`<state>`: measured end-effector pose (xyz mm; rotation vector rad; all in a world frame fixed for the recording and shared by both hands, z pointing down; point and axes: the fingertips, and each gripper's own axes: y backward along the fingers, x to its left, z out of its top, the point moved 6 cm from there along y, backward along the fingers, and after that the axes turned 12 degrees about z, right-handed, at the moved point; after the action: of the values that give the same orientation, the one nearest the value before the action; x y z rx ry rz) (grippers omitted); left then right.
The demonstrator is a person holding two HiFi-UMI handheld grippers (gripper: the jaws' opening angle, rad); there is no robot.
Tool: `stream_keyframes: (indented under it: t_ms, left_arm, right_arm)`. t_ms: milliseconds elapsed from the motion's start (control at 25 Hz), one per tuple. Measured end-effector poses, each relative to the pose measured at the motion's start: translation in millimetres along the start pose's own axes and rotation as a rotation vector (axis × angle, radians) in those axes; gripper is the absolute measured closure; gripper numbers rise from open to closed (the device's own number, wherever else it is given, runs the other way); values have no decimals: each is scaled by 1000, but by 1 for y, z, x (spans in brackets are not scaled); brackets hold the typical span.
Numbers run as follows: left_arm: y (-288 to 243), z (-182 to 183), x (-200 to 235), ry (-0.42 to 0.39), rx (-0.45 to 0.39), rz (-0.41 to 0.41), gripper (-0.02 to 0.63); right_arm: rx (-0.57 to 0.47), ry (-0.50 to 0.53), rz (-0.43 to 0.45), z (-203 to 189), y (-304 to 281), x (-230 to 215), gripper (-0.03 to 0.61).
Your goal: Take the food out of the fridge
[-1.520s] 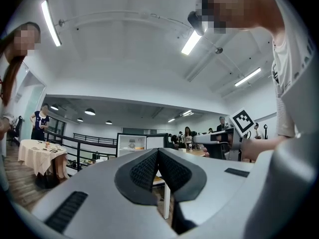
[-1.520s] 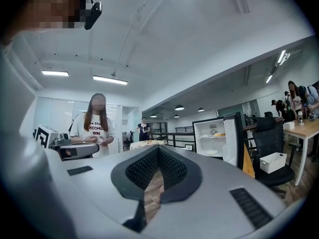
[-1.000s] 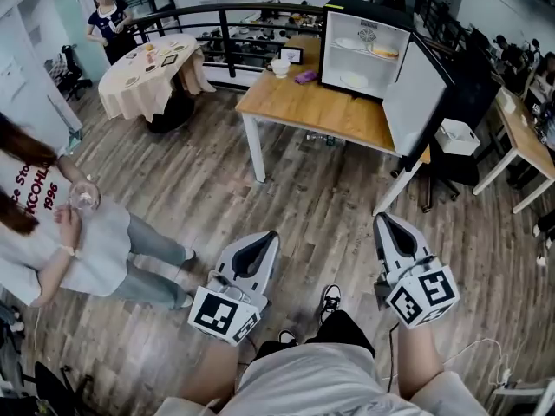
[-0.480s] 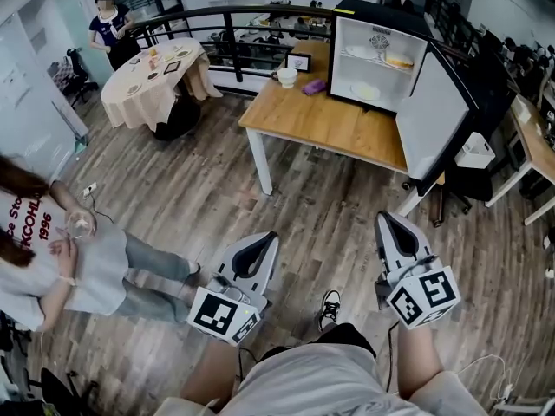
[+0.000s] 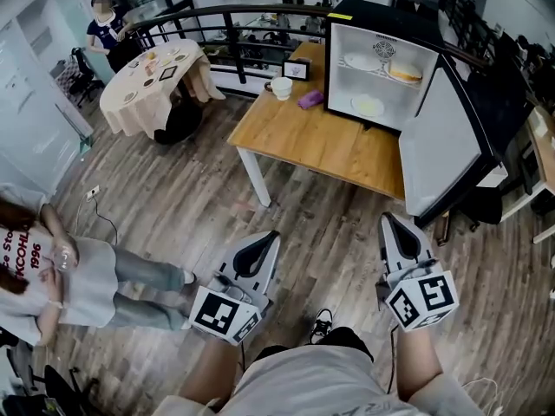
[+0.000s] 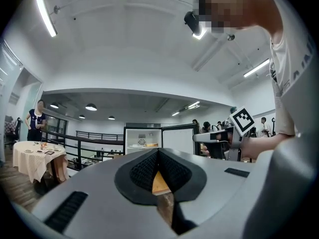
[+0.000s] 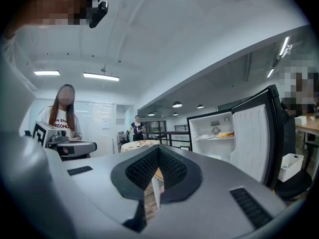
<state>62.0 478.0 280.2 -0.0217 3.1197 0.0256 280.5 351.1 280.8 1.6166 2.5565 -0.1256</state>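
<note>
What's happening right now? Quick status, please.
Left gripper and right gripper shut, empty. Food in fridge, untouched, well ahead. Door open; nothing blocks the shelves.

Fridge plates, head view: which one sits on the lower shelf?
The white plate holding pale yellow food, alone down there. The other white plate and the plate with browned food sit side by side above it.

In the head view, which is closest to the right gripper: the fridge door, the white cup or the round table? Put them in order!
From the right gripper:
1. Fridge door, open, just ahead on the right.
2. White cup, on the wooden table, far left corner.
3. Round table, far off at the left.
</note>
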Motion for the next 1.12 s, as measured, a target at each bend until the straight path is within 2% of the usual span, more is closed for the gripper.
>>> stream_keyframes:
  t_ms: [200,360,720,1120]
  left_arm:
    - [-59,0,-2,-11,-2,21,604]
    - [-100,10,-6,-8,5,15,604]
    - [-166,-9,0,-14,-25,-34,604]
    - [-266,-17,66,0,-39,-160,604]
  right_arm:
    - [16,8,21,-2,-29,-50,558]
    - [17,-19,15,12,-38,-87,558]
    - [-7,9,-10,5,-61,-134,558]
    - [8,27,-122,10,-145,-175,558]
